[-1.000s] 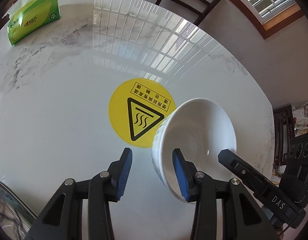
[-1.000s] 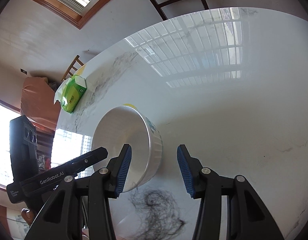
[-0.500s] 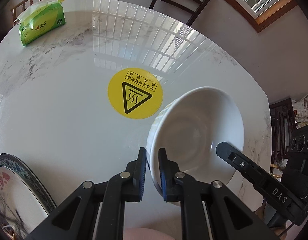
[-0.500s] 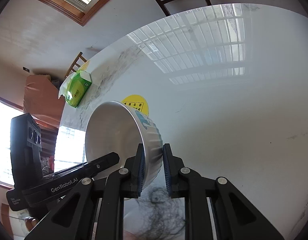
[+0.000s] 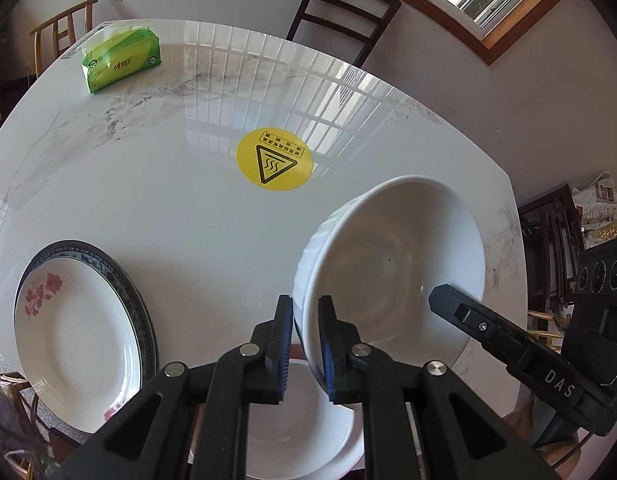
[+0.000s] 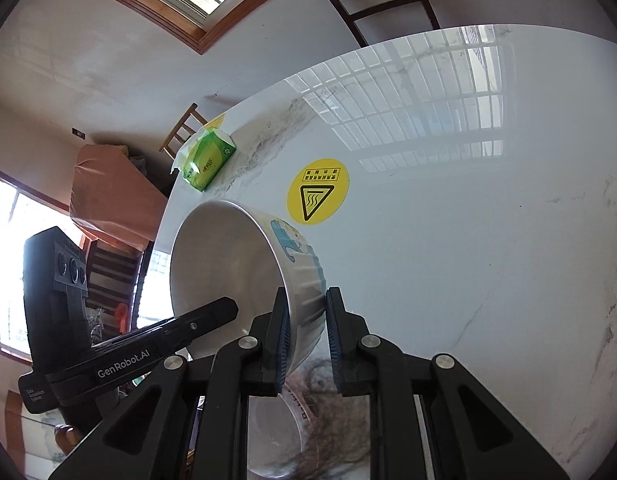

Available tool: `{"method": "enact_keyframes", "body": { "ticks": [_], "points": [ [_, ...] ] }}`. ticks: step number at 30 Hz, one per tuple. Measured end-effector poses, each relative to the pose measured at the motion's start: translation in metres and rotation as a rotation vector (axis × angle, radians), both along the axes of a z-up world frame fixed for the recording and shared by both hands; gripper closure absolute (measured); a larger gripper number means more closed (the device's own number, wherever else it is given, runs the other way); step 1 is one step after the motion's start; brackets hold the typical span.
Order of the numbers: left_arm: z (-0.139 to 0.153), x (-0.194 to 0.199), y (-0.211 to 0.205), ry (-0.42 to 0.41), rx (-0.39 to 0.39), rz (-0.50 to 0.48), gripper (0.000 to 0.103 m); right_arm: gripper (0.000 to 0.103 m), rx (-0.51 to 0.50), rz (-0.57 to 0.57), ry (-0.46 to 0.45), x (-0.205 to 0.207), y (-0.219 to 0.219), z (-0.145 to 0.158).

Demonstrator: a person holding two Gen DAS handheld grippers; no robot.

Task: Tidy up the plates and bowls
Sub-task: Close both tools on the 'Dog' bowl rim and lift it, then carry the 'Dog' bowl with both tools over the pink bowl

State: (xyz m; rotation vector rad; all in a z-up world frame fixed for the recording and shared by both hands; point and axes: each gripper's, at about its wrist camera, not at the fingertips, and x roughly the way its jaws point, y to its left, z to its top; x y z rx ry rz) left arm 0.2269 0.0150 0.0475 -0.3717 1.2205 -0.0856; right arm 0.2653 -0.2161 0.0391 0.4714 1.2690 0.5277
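Observation:
A white ribbed bowl (image 5: 388, 264) with a blue cartoon print on its outside (image 6: 228, 264) hangs tilted above the marble table (image 5: 148, 168). My left gripper (image 5: 305, 308) is shut on its left rim. My right gripper (image 6: 306, 300) is shut on the opposite rim, one pad inside and one outside. Each wrist view shows the other gripper's finger reaching the bowl from the side. Below the grippers sits another white bowl (image 5: 300, 420), partly hidden. A rose-patterned plate (image 5: 76, 340) lies on a blue-rimmed plate at the left.
A yellow hot-surface sticker (image 5: 274, 159) marks the table's middle. A green tissue pack (image 5: 122, 58) lies near the far edge. Dark and light wooden chairs stand around the table. In the right wrist view, a dark scribbled pattern (image 6: 332, 412) shows under the gripper.
Both grippers went from open around the bowl's rim to shut on it. The bowl rose off the table and came nearer; the plates and the lower bowl came into view.

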Motion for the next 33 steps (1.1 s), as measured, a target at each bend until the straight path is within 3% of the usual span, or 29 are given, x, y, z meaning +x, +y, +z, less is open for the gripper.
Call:
{"method": "enact_keyframes", "body": {
  "ticks": [18,33],
  "points": [
    [0.020,-0.087,0.005,-0.033,0.008,-0.022,0.089,0.086,-0.018,0.038,-0.035,-0.068,0.010,0.033],
    [-0.008,-0.119,0.009,0.009,0.022,-0.025,0.089,0.086,-0.041,0.050,-0.026,-0.104,0.022,0.019]
  ]
}}
